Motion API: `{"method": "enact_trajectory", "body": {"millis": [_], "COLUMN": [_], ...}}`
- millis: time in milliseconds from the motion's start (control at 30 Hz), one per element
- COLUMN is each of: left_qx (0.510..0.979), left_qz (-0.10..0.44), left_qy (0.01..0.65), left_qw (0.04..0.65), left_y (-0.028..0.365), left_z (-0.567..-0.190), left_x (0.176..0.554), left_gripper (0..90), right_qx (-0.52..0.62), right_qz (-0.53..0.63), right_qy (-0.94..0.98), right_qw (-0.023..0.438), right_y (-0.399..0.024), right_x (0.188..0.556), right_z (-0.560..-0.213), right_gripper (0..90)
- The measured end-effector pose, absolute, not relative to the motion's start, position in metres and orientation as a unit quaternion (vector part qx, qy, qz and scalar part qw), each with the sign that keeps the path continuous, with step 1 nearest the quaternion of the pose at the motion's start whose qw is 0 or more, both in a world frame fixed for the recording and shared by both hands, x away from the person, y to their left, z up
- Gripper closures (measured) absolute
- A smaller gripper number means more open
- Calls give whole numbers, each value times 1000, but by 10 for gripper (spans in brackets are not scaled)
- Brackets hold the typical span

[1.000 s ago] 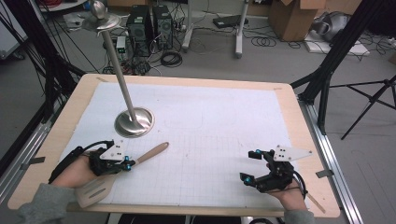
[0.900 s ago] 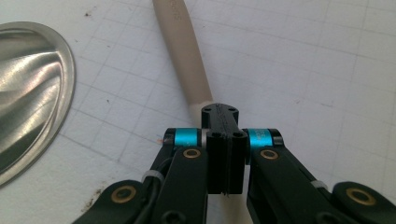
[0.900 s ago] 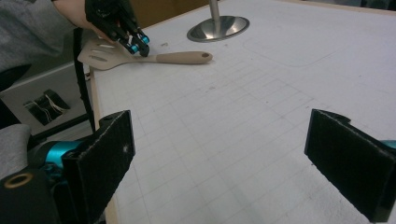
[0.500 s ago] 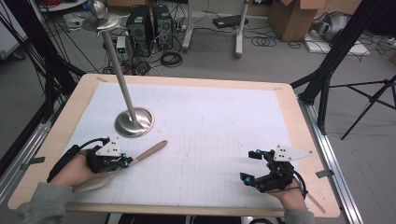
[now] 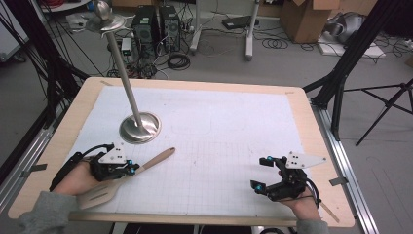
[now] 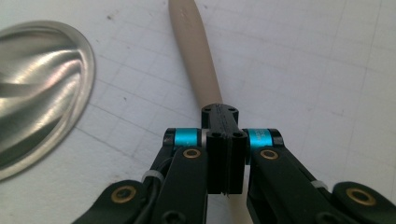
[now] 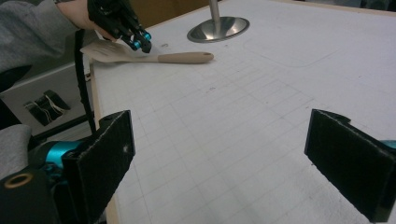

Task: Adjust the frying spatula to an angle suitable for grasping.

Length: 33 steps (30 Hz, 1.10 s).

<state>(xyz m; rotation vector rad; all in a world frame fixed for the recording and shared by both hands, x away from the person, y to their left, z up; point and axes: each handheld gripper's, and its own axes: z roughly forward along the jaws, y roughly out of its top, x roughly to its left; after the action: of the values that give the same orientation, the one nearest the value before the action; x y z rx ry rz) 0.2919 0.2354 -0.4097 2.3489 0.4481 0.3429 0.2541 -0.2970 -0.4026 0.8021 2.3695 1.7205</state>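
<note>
A: Where is the pale wooden spatula (image 5: pixel 127 176)?
B: On the desk's (image 5: pixel 234 136) left front, clamped at its neck by the left tongs (image 5: pixel 132 168). Right tongs (image 5: pixel 260 173) gape wide, holding nothing.
A: The step?
B: Grasp made; lifting it probably comes next.

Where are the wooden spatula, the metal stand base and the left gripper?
wooden spatula (image 5: pixel 158 157), high view, on its handle.
metal stand base (image 5: pixel 146 131), high view, on its rim.
left gripper (image 6: pixel 223 135), left gripper view, between its fingertips.
</note>
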Motion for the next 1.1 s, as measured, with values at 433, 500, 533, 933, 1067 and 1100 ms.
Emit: {"method": "enact_trajectory", "body": {"millis": [433,500,533,933,1067,1100], "left_qx": [892,888,886,898,896,896], "left_qz": [146,142,149,91,78,76], "left_qy": [238,254,259,276,285,287], "left_qw": [357,357,356,330,330,331], "left_y": [239,240,240,243,245,246], "left_z": [-400,-399,-400,-405,-404,-404], "left_x": [284,284,284,286,287,287], "left_gripper": [700,599,515,223,220,218], "right_qx": [263,263,263,266,267,265], "right_qz": [569,569,569,568,568,568], "right_qy": [777,778,777,777,777,777], "right_qw": [53,52,52,50,52,53], "right_y": [-298,-298,-298,-297,-297,-296], "right_x": [255,255,255,257,258,258], "right_z": [-402,-402,-402,-403,-403,-404], "right_gripper": [76,76,77,76,76,76]}}
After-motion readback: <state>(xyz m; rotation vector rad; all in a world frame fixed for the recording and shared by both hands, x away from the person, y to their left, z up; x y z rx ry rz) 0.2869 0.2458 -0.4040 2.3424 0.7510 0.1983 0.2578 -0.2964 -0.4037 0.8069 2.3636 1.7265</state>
